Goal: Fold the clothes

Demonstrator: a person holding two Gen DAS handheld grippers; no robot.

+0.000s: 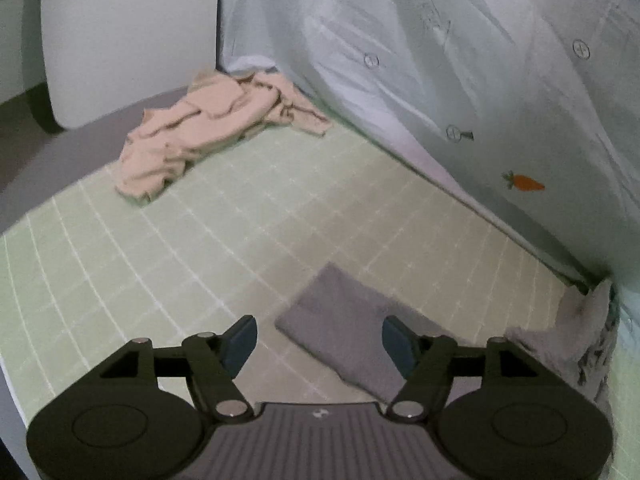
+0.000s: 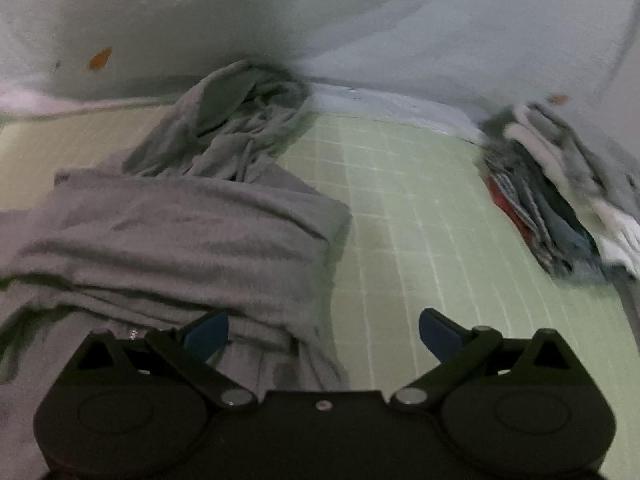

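A grey garment (image 2: 168, 240) lies partly folded on the green grid mat (image 2: 420, 220), its upper part bunched towards the back. In the left wrist view a corner of the grey garment (image 1: 344, 320) shows on the mat just ahead of my left gripper (image 1: 319, 344). That gripper is open, its blue pads apart above the cloth and pressing nothing. My right gripper (image 2: 324, 334) is open too, hovering at the garment's right edge with its left pad over the cloth. A crumpled beige garment (image 1: 208, 128) lies at the mat's far left.
A pale blue quilt (image 1: 460, 60) with carrot prints borders the mat at the back and right. A stack of folded clothes (image 2: 560, 192) sits at the mat's far right. A white pillow (image 1: 128, 32) stands at the back left. Bare mat (image 1: 200, 240) lies between the garments.
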